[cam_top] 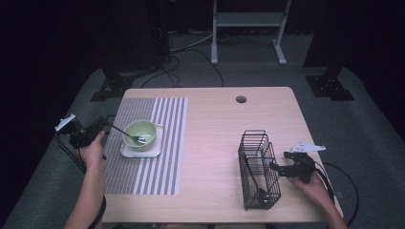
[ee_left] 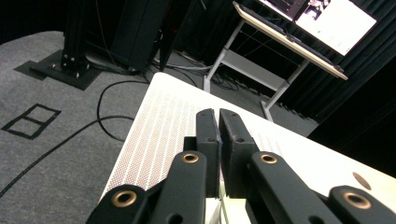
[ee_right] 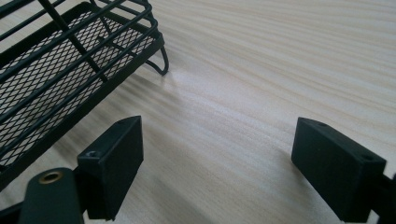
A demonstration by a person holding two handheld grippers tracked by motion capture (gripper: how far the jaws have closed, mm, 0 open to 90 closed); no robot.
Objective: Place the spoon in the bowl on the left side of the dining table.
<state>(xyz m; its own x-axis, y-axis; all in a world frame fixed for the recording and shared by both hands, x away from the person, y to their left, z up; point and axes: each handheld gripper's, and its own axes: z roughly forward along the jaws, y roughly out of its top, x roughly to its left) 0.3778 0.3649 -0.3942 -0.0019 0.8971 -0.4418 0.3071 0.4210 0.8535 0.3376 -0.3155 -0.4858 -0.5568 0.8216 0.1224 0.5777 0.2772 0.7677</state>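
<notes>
Just left of hand-held gripper (cam_top: 276, 168): basket (cam_top: 258, 170)

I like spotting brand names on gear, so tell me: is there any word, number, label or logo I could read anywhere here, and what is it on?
None can be read.
Screen on the far desk, left gripper view: lit windows, content too blurred to read.
Bowl, spoon, striped mat, wire basket, left tongs and right tongs: no lettering visible.
</notes>
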